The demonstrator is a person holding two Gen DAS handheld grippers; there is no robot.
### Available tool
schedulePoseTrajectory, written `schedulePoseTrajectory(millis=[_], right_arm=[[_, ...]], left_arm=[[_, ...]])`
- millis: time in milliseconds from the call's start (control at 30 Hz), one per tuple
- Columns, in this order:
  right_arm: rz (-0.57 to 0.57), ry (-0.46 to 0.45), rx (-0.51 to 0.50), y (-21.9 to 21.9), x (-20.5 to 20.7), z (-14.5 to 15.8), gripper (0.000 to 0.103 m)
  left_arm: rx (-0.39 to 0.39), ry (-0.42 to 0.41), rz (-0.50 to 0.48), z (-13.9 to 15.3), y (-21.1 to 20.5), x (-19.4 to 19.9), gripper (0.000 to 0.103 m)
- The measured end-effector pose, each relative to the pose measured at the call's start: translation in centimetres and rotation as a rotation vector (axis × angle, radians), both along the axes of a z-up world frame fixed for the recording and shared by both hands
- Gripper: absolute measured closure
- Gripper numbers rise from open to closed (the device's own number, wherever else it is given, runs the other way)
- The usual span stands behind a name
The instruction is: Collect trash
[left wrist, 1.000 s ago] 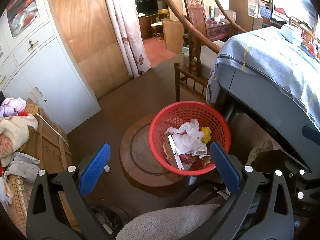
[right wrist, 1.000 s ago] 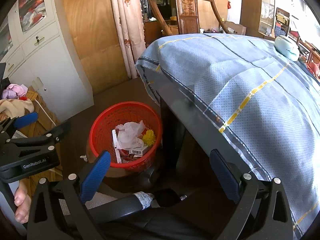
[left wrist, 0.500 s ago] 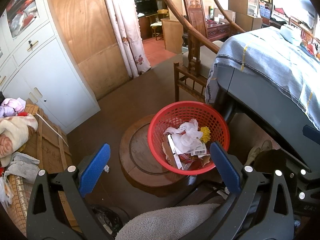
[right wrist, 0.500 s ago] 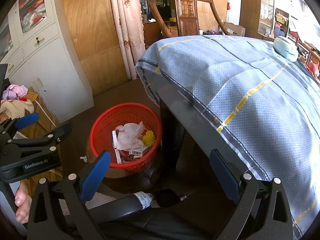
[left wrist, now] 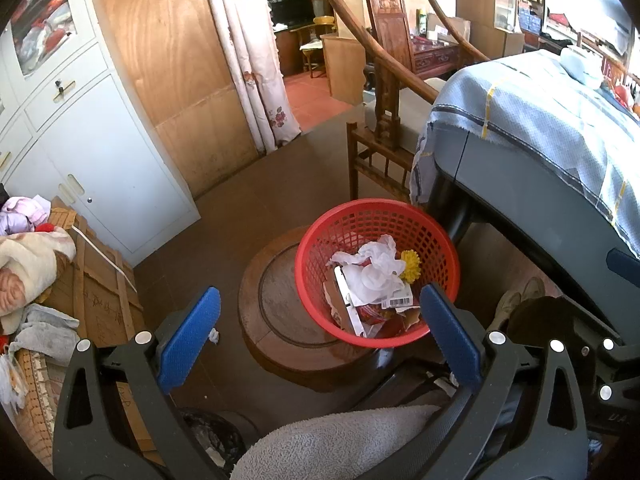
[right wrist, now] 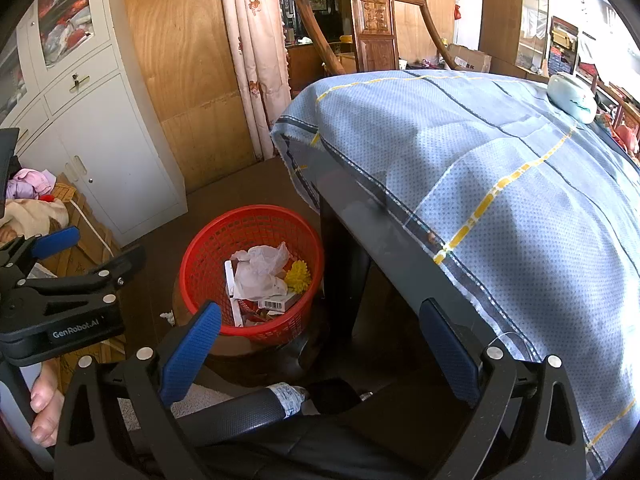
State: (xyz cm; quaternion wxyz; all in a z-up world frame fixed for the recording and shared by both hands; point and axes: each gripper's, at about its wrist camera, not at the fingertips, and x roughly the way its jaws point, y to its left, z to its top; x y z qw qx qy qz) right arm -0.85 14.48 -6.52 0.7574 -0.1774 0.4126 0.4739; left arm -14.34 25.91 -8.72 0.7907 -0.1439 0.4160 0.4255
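Barely shifted since a second ago: both views drifted a touch left, basket contents unchanged. Far right, filling much of the right wrist view, a table [right wrist: 384, 236] draped in a blue checked cloth [right wrist: 500, 168], with a pale green object [right wrist: 572, 96] resting at its far right end. Far left, a white cabinet [left wrist: 92, 148] beside a plywood panel and a flowered curtain [left wrist: 248, 52]; a carved wooden chair [left wrist: 384, 80] beyond the table's corner. Near left, cardboard [left wrist: 92, 280] heaped with blankets and clothes. Centre floor, a round wooden base [left wrist: 280, 312] carrying the red mesh basket [left wrist: 436, 240], just beside the table leg, holding crumpled white tissue [left wrist: 376, 268], a yellow flower [left wrist: 410, 266] and a barcoded packet [left wrist: 396, 302]. On the floor left of the base, a small white paper scrap [left wrist: 214, 336], apart from everything. Left gripper [left wrist: 320, 340] hovering above the basket, blue pads [left wrist: 188, 340] spread wide, nothing between. Right gripper [right wrist: 320, 344] likewise spread and empty, pads [right wrist: 448, 344] wide apart, near the table edge.
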Motion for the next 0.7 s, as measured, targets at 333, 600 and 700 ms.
schedulePoseTrajectory(millis=[333, 600, 700], right_arm=[[0.000, 0.000, -0.001, 0.03, -0.02, -0.01, 0.006], [0.006, -0.002, -0.005, 0.04, -0.23, 0.02, 0.006], [0.007, -0.001, -0.006, 0.04, -0.26, 0.00, 0.006]], left_arm=[[0.000, 0.000, 0.001, 0.02, -0.02, 0.09, 0.007], [-0.002, 0.000, 0.001, 0.02, -0.08, 0.06, 0.007], [-0.001, 0.002, 0.000, 0.03, -0.08, 0.12, 0.007]])
